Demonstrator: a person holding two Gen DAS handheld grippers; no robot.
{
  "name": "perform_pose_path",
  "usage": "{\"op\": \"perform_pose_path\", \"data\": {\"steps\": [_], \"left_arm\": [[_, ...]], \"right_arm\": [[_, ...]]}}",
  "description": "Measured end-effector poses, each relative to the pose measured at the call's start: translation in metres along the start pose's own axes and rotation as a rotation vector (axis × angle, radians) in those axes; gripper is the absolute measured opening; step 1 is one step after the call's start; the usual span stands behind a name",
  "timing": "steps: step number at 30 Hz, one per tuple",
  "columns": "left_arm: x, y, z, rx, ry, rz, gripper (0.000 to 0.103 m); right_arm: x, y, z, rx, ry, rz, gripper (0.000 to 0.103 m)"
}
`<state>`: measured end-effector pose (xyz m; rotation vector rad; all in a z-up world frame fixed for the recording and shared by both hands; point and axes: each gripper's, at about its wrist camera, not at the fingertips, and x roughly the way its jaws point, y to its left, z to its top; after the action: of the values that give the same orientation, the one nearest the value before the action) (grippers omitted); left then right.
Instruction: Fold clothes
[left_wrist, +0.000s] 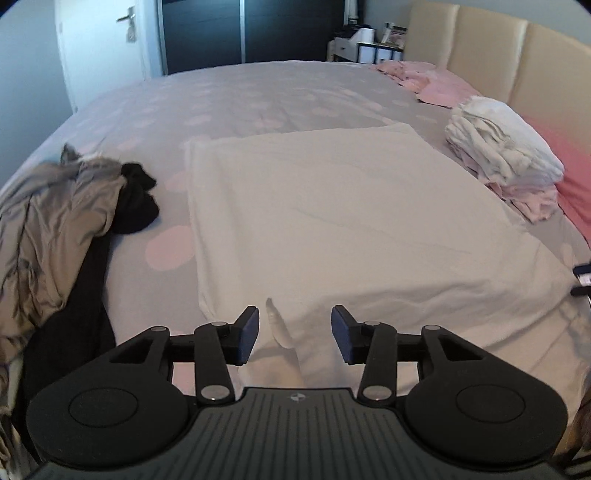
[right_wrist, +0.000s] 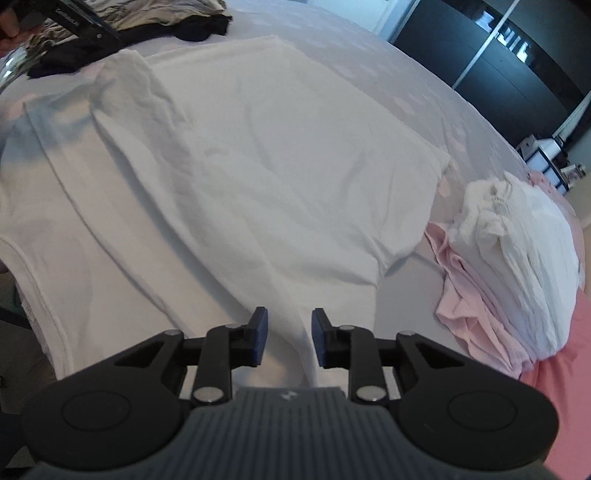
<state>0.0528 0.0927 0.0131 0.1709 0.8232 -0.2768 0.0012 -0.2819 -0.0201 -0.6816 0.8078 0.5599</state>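
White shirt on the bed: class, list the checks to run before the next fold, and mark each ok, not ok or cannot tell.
1. White shirt lies spread flat on the bed: ok.
2. Side panel already folded in over the shirt body: ok, the overlapping layer shows in the right wrist view.
3. Left gripper open, fingers clear of cloth: ok.
4. Right gripper open, with a cloth ridge between its fingers, not pinched: ok.
5. Folded stack sits apart from the shirt: ok.
6. Unfolded pile off the shirt's edge: ok.
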Motion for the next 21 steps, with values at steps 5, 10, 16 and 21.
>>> {"op": "perform_pose_path", "data": {"steps": [5, 10, 16, 21], "left_arm": [[-0.007, -0.055, -0.019, 0.313, 0.000, -0.034, 0.041], [0.010, -0.093, -0.042, 0.517, 0.055, -0.041, 0.041], [0.037, -0.111, -0.056, 0.655, 0.075, 0.001, 0.040], [0.051, -0.121, -0.064, 0.747, 0.047, 0.016, 0.024]], "right_arm": [[-0.006, 0.029, 0.008, -0.125, -0.078, 0.051, 0.030], [0.003, 0.049, 0.013, -0.207, -0.060, 0.075, 0.030], [0.019, 0.056, 0.015, -0.264, -0.047, 0.060, 0.029], [0.036, 0.068, 0.012, -0.422, -0.041, -0.028, 0.028]]}}
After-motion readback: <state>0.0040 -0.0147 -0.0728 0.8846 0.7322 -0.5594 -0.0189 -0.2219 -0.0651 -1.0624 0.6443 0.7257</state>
